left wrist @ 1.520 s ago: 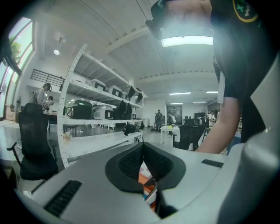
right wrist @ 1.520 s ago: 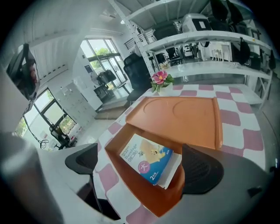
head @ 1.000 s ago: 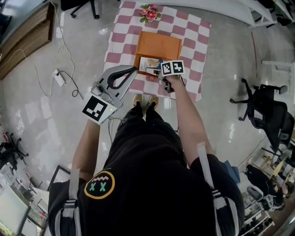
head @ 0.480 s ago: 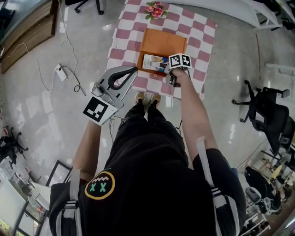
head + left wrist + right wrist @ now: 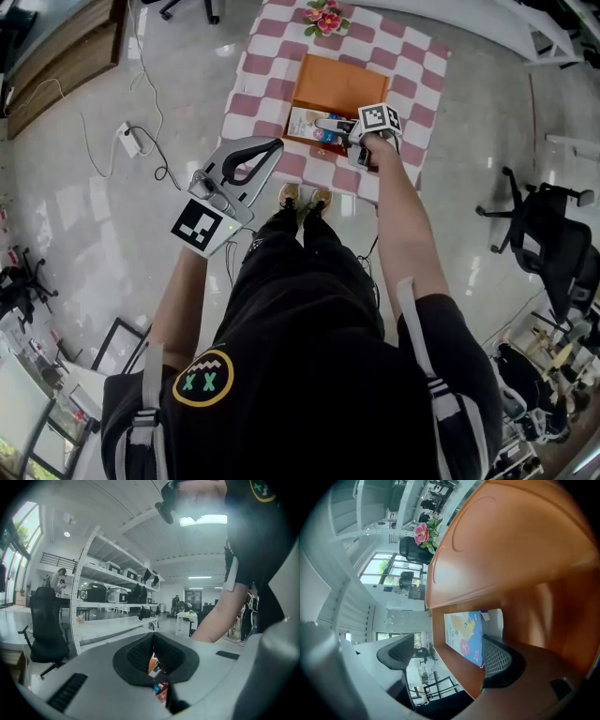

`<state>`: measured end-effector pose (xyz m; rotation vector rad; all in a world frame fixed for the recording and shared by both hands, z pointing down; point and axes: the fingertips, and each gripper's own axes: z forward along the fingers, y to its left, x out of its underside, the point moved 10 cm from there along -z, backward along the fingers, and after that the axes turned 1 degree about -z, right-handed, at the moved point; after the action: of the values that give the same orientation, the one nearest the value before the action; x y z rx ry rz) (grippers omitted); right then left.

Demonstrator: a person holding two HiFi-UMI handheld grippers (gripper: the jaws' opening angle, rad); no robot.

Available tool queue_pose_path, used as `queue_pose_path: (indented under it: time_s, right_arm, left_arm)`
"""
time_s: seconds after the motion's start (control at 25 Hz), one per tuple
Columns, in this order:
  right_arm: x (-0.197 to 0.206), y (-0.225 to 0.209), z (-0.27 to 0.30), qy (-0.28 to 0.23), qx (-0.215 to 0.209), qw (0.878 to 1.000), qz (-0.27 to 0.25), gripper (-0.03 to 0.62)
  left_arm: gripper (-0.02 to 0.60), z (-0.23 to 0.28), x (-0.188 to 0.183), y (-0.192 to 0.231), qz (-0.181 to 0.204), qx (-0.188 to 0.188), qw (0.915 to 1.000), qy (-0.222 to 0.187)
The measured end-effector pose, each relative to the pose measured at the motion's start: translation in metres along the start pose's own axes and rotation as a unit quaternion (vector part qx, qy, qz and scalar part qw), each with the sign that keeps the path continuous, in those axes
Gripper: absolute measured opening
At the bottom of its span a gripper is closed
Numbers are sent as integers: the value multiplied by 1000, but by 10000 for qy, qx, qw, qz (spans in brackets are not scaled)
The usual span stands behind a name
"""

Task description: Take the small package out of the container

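Note:
An open orange container (image 5: 342, 82) lies on the checkered table, with the small white and blue package (image 5: 306, 122) at its near end. My right gripper (image 5: 330, 127) reaches over that end. In the right gripper view its jaws are closing around the package (image 5: 464, 637) and the container's near wall (image 5: 454, 677). One pad (image 5: 501, 660) is inside beside the package, the other (image 5: 396, 656) outside and apart from the wall. My left gripper (image 5: 270, 147) hangs over the floor left of the table, shut and empty (image 5: 157, 663).
A pink flower bunch (image 5: 328, 16) stands at the far edge of the checkered cloth (image 5: 262, 75). A power strip with cables (image 5: 129, 141) lies on the floor to the left. Office chairs (image 5: 553, 234) stand on the right. The person's shoes (image 5: 305, 197) touch the table's near edge.
The right gripper has moved forward over the container's near end and its jaws have come down around the package. The left gripper has stayed where it was.

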<state>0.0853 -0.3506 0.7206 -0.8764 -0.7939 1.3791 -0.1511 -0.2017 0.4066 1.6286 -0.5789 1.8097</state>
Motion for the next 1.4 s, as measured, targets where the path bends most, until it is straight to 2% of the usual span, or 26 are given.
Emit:
queue_pose_path:
  time_s: [0.04, 0.2, 0.36, 0.44, 0.56, 1.04, 1.24, 1.4]
  right_arm:
    - [0, -1, 1, -5, 28, 10000, 5, 463]
    - [0, -10, -3, 52, 165, 9999, 2, 375]
    - [2, -12, -10, 74, 159, 9998, -112, 219]
    - [3, -10, -12, 58, 119, 9998, -166, 163]
    - [4, -9, -14, 36, 163, 9995, -264, 23]
    - [10, 9, -17, -1, -149, 9972, -737, 20]
    - [10, 27, -32, -248, -260, 9937, -1065, 20]
    - [13, 50, -52, -557, -370, 9858, -1543, 20]
  left_arm:
    - [17, 0, 0, -1, 2, -6, 10000, 3]
    - [17, 0, 1, -6, -10, -54, 10000, 24]
    - [17, 0, 2, -6, -9, -71, 10000, 39]
    - [17, 0, 2, -7, -5, -60, 10000, 49]
    - [17, 2, 1, -8, 4, -29, 10000, 52]
    - [17, 6, -5, -16, 75, 48, 10000, 8]
    - [17, 8, -9, -23, 137, 131, 9998, -80]
    - [17, 13, -12, -30, 245, 233, 9994, -120]
